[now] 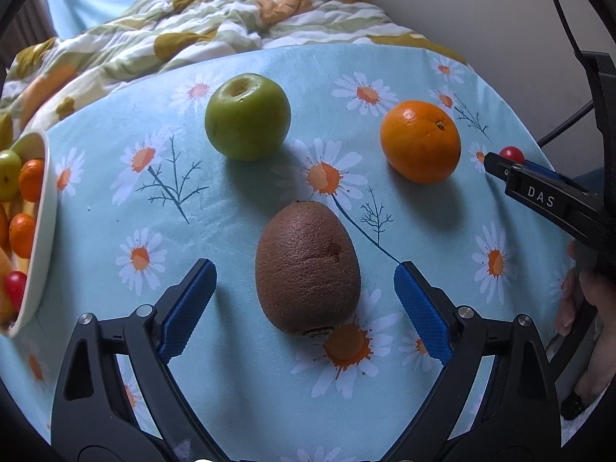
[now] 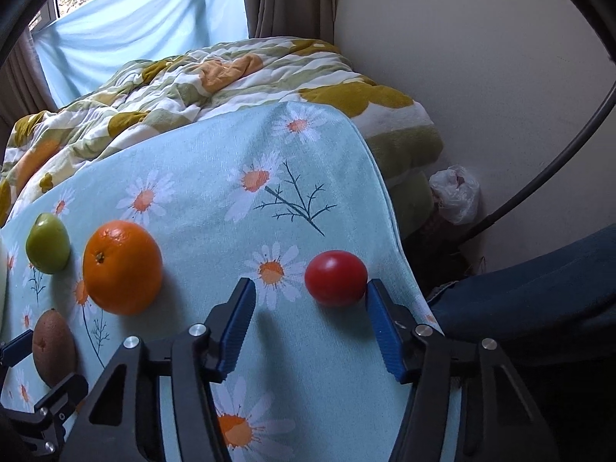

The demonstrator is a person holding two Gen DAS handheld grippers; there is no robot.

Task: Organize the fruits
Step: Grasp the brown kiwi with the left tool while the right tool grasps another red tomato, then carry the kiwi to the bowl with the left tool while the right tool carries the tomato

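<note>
A brown kiwi (image 1: 307,265) lies on the daisy-print tablecloth (image 1: 238,208) between the open jaws of my left gripper (image 1: 306,269), touching neither pad. A green apple (image 1: 248,116) and an orange (image 1: 420,141) sit farther back. My right gripper (image 2: 311,287) is open around a small red tomato (image 2: 335,278), which rests close against its right pad. The right wrist view also shows the orange (image 2: 122,267), the apple (image 2: 47,243) and the kiwi (image 2: 53,346) at the left. The tomato (image 1: 511,153) and the right gripper (image 1: 496,163) appear at the right edge of the left wrist view.
A white bowl (image 1: 40,238) with small oranges, green fruit and a cherry tomato stands at the table's left edge. A rumpled quilt (image 2: 215,77) lies behind the table. The table's right edge (image 2: 389,208) drops off just past the tomato, with a plastic bag (image 2: 456,192) by the wall.
</note>
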